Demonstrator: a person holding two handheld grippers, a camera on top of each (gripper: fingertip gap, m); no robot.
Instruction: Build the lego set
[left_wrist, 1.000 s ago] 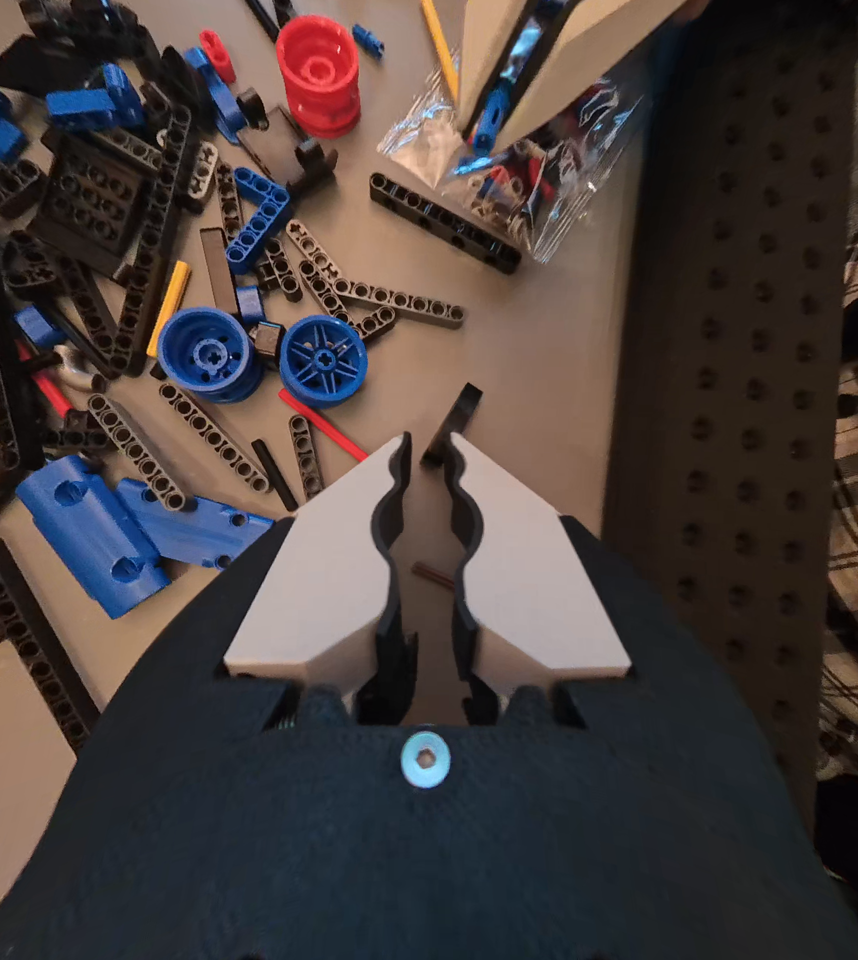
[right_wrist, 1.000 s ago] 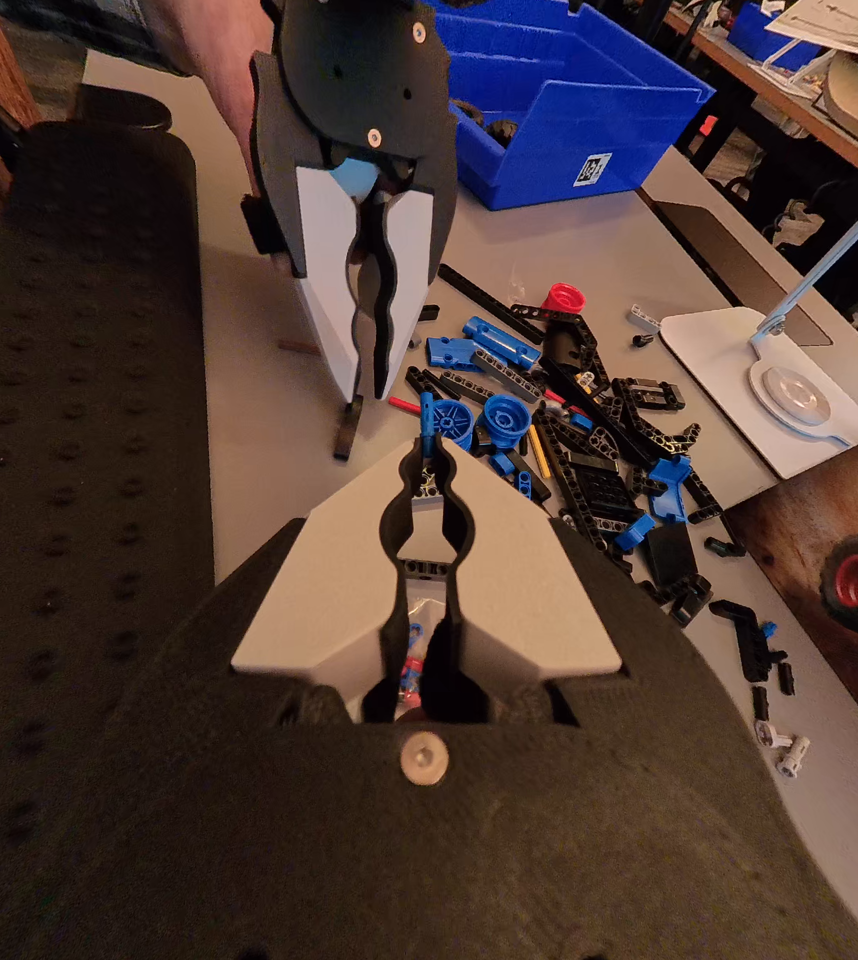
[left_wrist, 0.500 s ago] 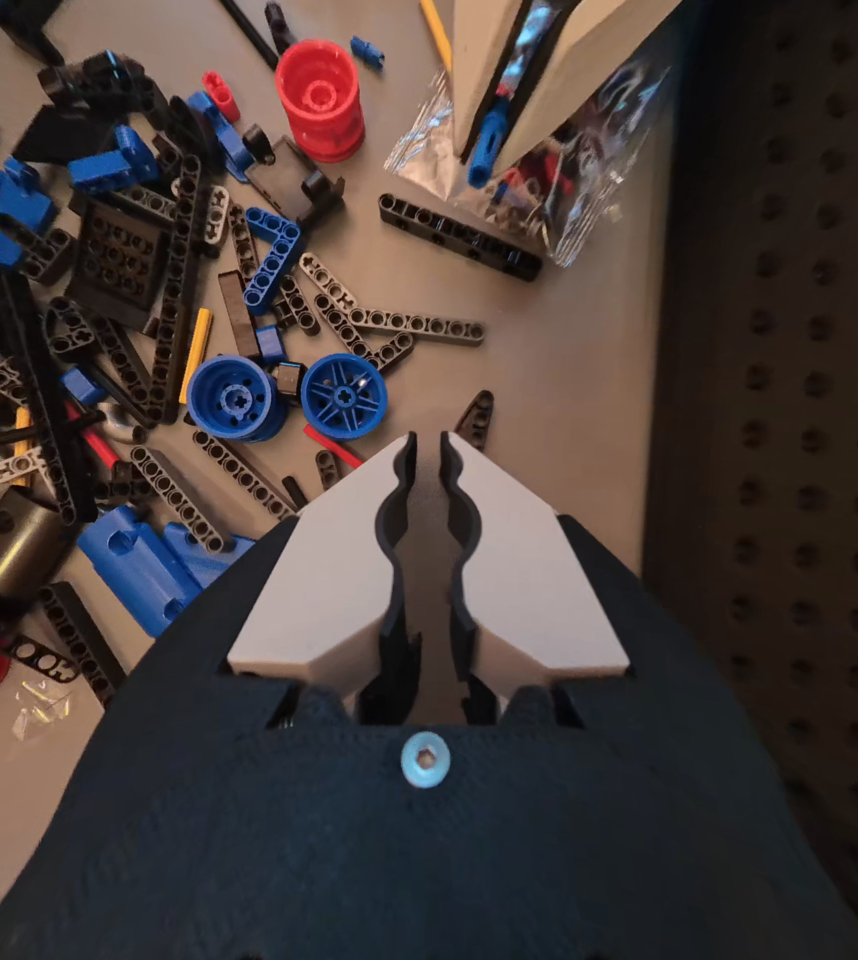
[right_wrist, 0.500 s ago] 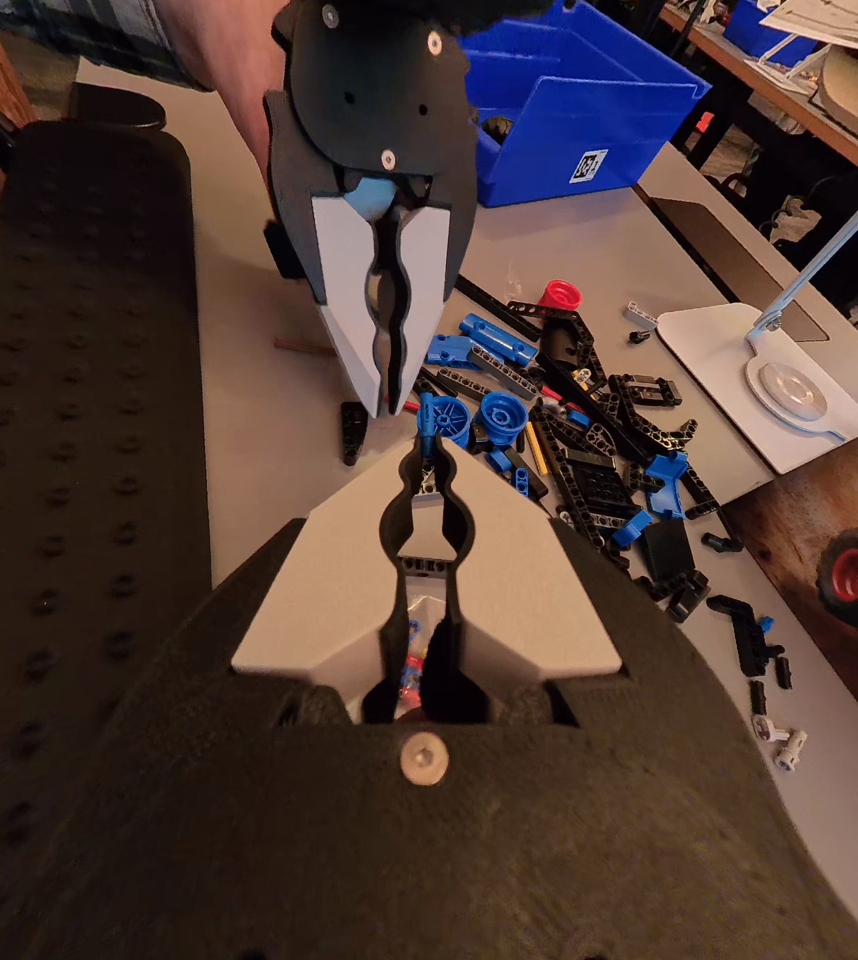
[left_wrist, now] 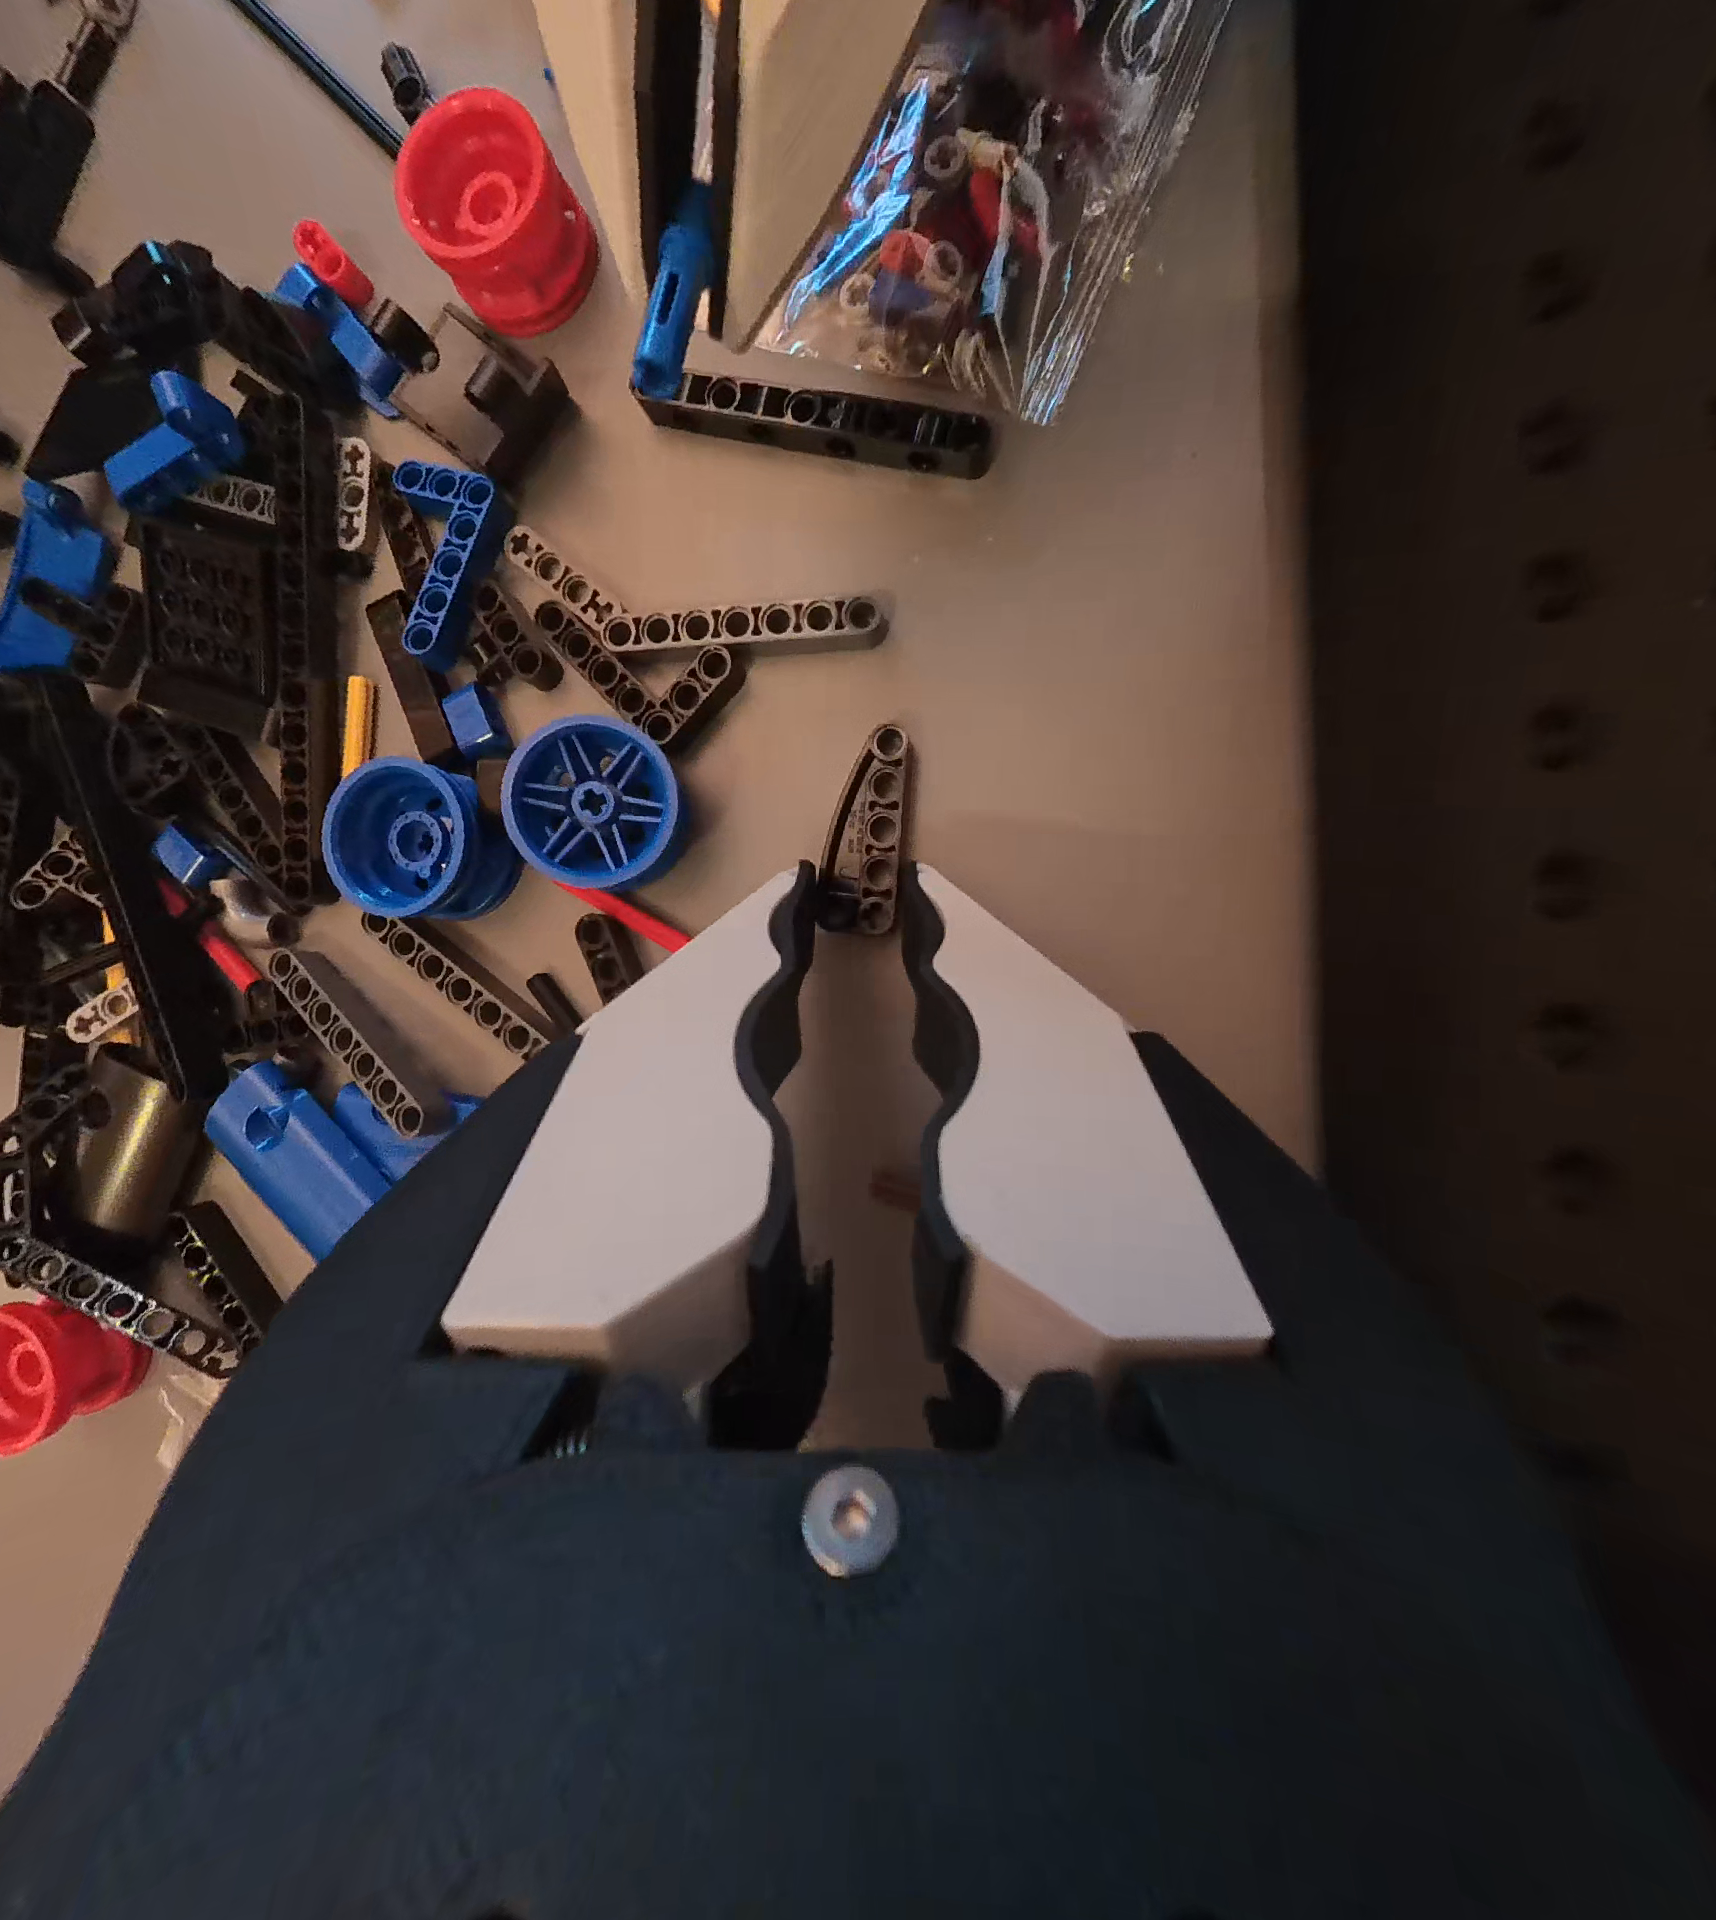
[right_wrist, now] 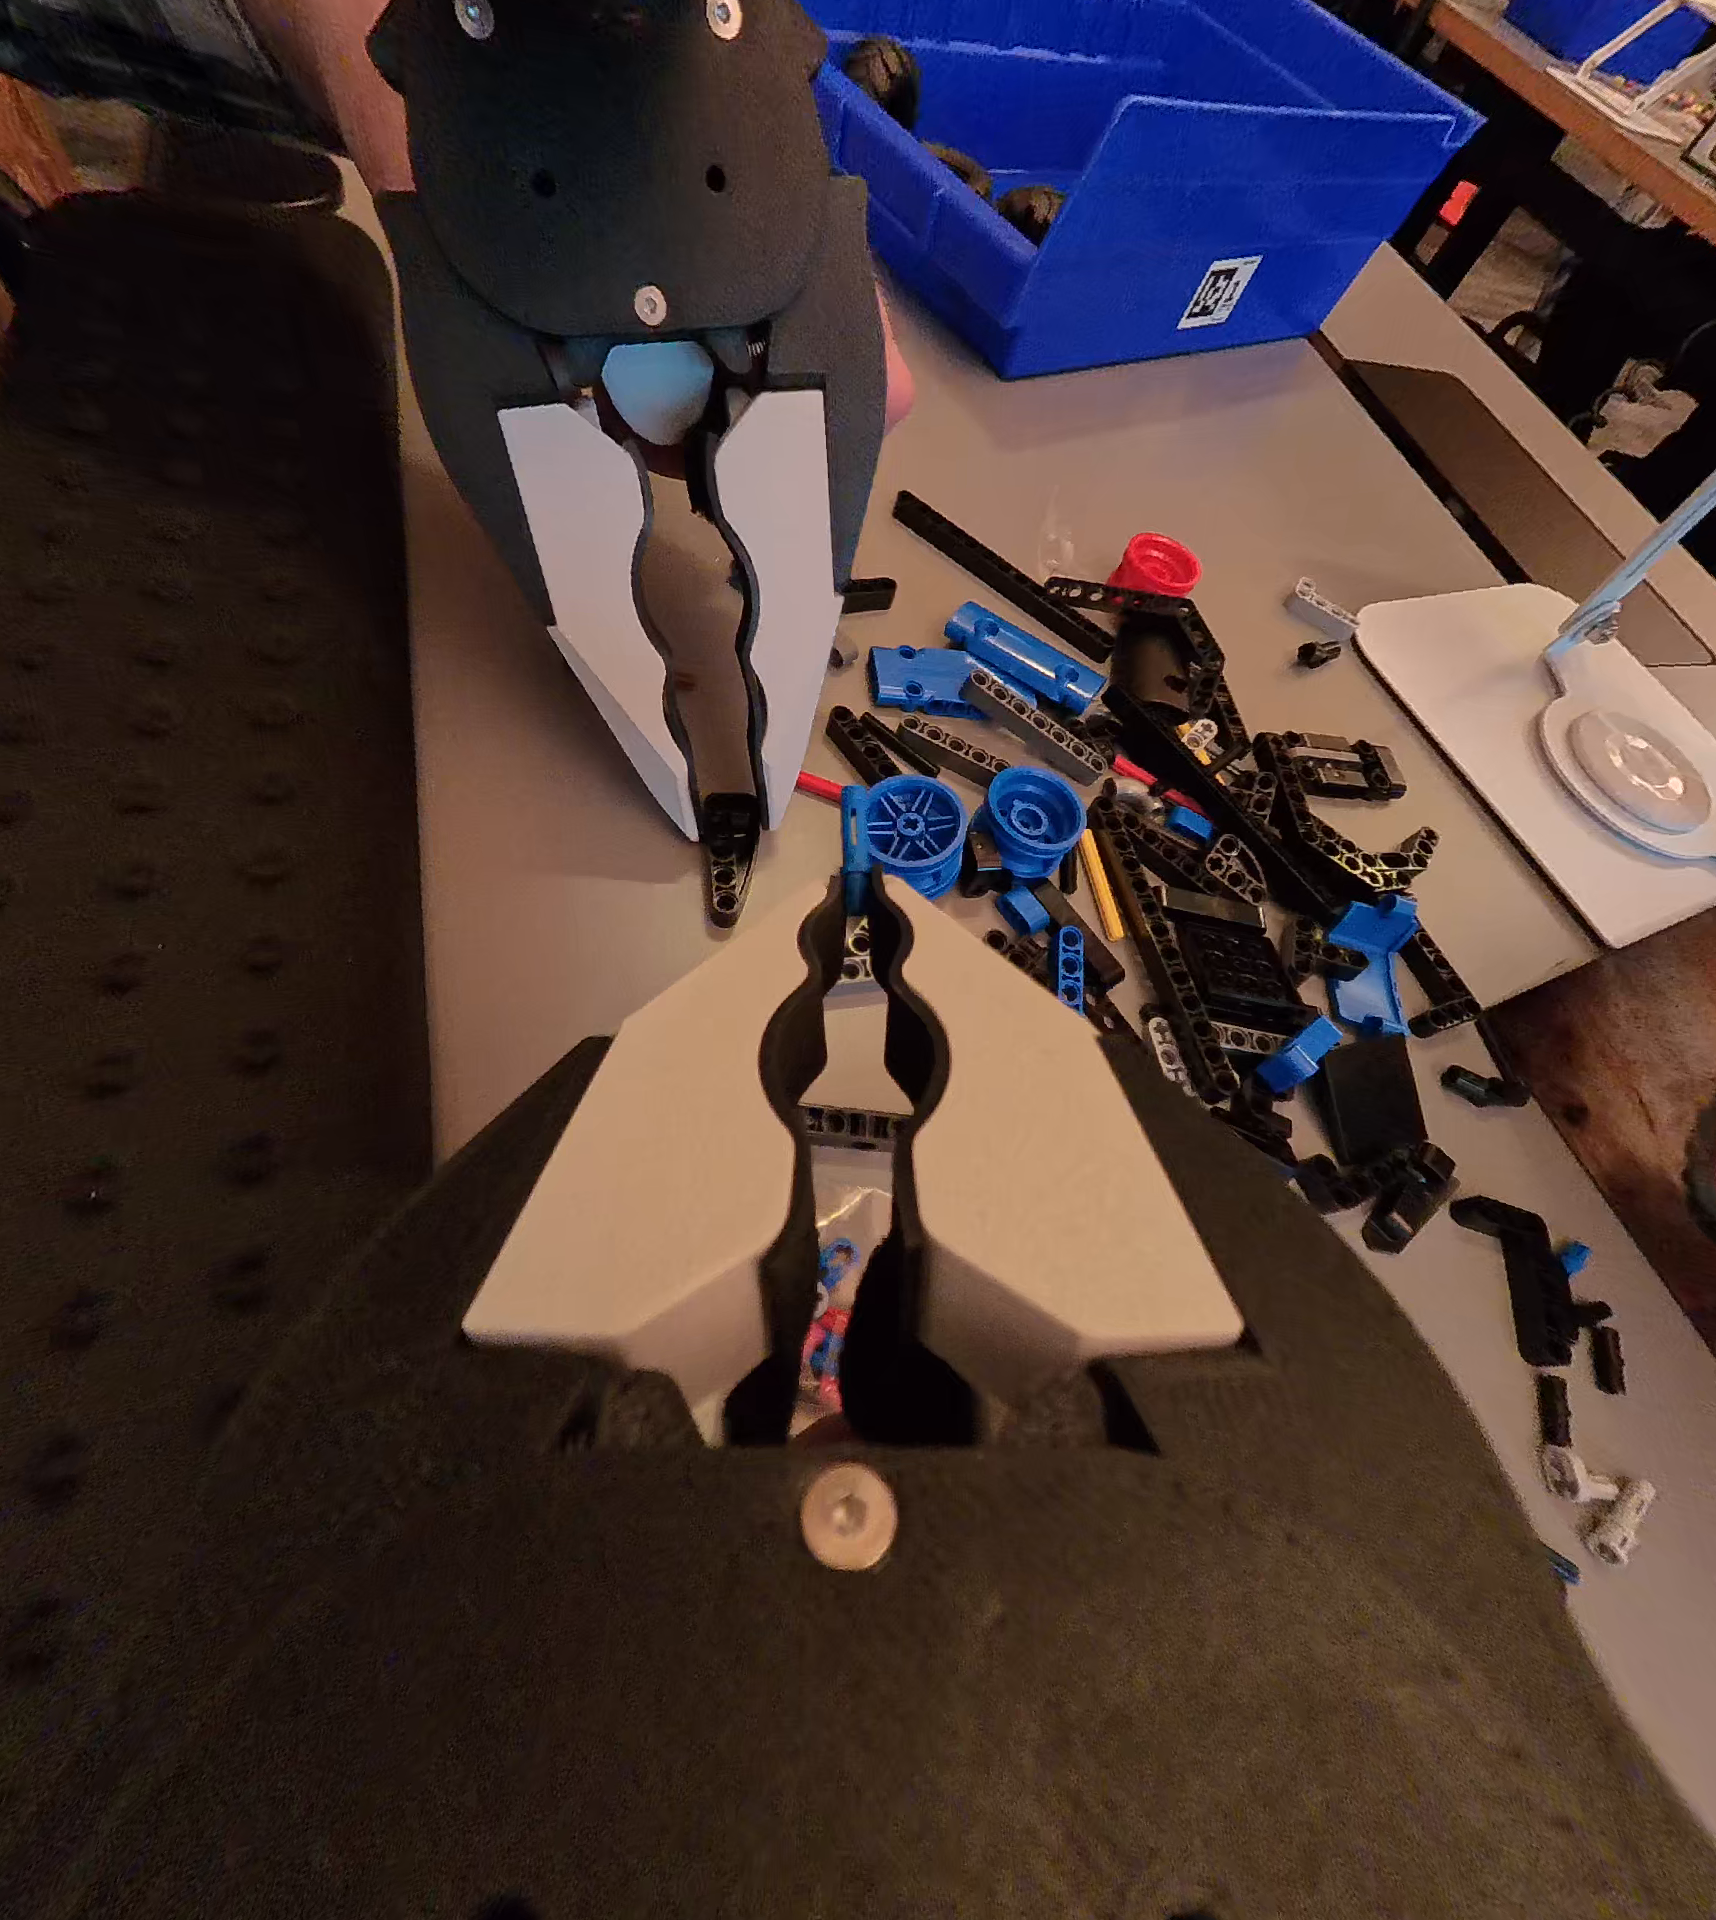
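left claw [left_wrist: 864,883] parted (right [right_wrist: 859,899] clamped) — lowered

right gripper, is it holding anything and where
Yes: the right gripper pinches a blue pin by its lower end, the rest sticking out past the tips.

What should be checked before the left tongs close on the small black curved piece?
1. Left tongs open: ok, a clear gap shows between the jaws.
2. Black curved piece between the tips: ok, its wide end sits in the gap.
3. Piece lying flat on the table: ok in both views.
4. Neighbours clear: ok, the red axle and blue wheel lie off to the side.
5. Right tongs out of the way: ok, shut on a blue pin, apart from the piece.
6. Tips touching the table: cannot tell.
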